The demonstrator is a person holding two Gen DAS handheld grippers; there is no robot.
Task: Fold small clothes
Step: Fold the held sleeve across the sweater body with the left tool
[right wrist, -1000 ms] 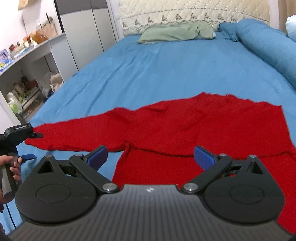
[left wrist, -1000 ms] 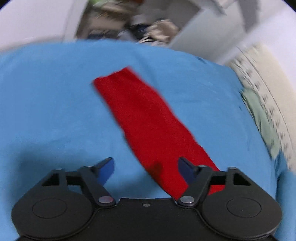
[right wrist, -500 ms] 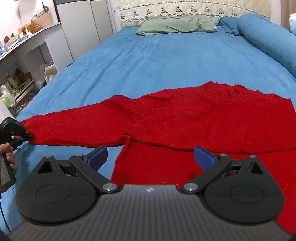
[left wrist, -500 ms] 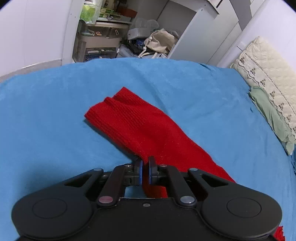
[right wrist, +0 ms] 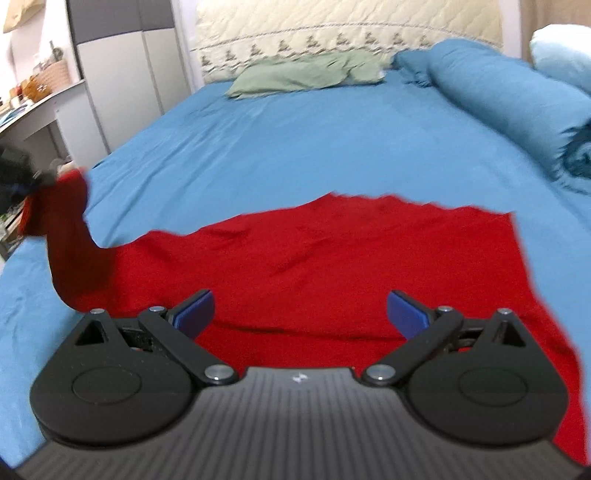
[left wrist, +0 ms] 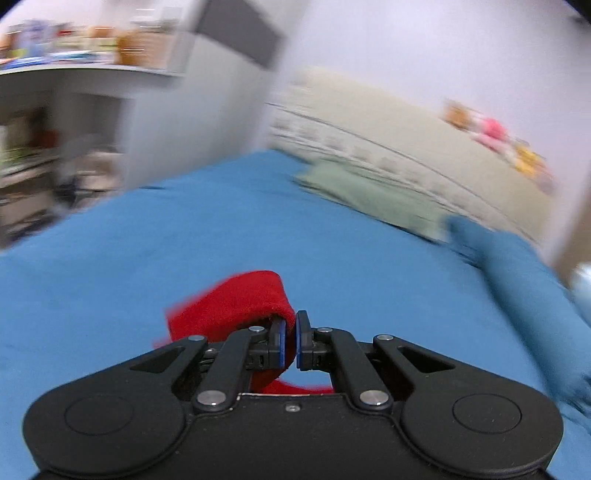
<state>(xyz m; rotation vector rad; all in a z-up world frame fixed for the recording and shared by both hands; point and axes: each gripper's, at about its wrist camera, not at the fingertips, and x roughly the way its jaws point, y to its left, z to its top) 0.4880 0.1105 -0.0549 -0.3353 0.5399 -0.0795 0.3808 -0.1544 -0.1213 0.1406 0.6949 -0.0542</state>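
A red knit sweater (right wrist: 351, 258) lies spread on the blue bed sheet (right wrist: 295, 147). Its left sleeve (right wrist: 66, 236) is lifted off the bed at the left edge of the right wrist view, where the left gripper (right wrist: 22, 181) shows as a dark blur holding its end. In the left wrist view my left gripper (left wrist: 290, 339) is shut on the red sleeve (left wrist: 236, 299), which curls over the left blue pad. My right gripper (right wrist: 299, 314) hangs open over the sweater's body, nothing between its fingers.
A green pillow (right wrist: 306, 72) and a quilted headboard (right wrist: 332, 26) sit at the far end of the bed. A rolled blue duvet (right wrist: 517, 96) lies along the right side. White cabinets and a cluttered shelf (right wrist: 48, 81) stand to the left of the bed.
My left gripper closed on the sleeve's end, then lifted it off the bed and swung it toward the sweater's body. My right gripper moved forward over the sweater, still open.
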